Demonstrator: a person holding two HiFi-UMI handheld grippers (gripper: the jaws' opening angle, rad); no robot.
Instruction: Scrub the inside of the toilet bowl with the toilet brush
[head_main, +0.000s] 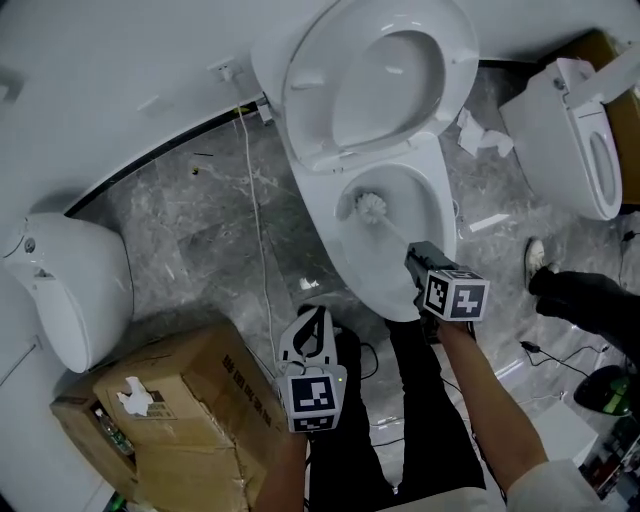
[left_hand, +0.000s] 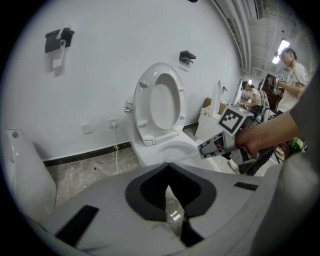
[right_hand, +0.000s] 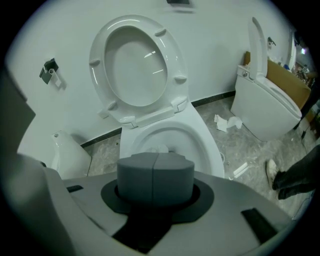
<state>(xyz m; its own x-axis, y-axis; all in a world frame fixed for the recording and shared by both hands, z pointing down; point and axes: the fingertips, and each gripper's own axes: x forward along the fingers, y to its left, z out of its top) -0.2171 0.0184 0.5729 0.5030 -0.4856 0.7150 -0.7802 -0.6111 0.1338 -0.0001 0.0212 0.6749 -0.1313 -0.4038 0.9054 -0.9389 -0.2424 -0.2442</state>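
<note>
Left gripper (head_main: 316, 312) sits closest, low over the person's legs. Its jaws are drawn together at the tips with nothing between them, and only floor shows through the slit behind those tips. It is aimed across the floor toward the toilet's base and is well apart from the brush. A cardboard box (head_main: 190, 400) lies off to its outer side.

Further out, the right gripper (head_main: 414, 254) hangs just over the near rim of the toilet bowl (head_main: 443, 205). Its two grey pads (right_hand: 137, 175) are pressed together along a single seam. The head view shows the thin handle of the toilet brush (head_main: 395, 232) running straight into that seam, so I judge it to be clamped there.

From the fingers, the brush's long axis slopes down and away into the bowl, slanting a little toward the left gripper's side. It ends in the white bristle head (head_main: 371, 207), which lies against the inner wall on that side of the basin. The right gripper view shows the same head (right_hand: 159, 148) peeking just past the pad tops.

Only the right gripper can do the scrubbing. The next stroke probably depends on sweeping the head round the inner wall while the handle stays angled downward from the fingers. Beyond the bowl, the seat (head_main: 300, 95) stands raised against the wall.
</note>
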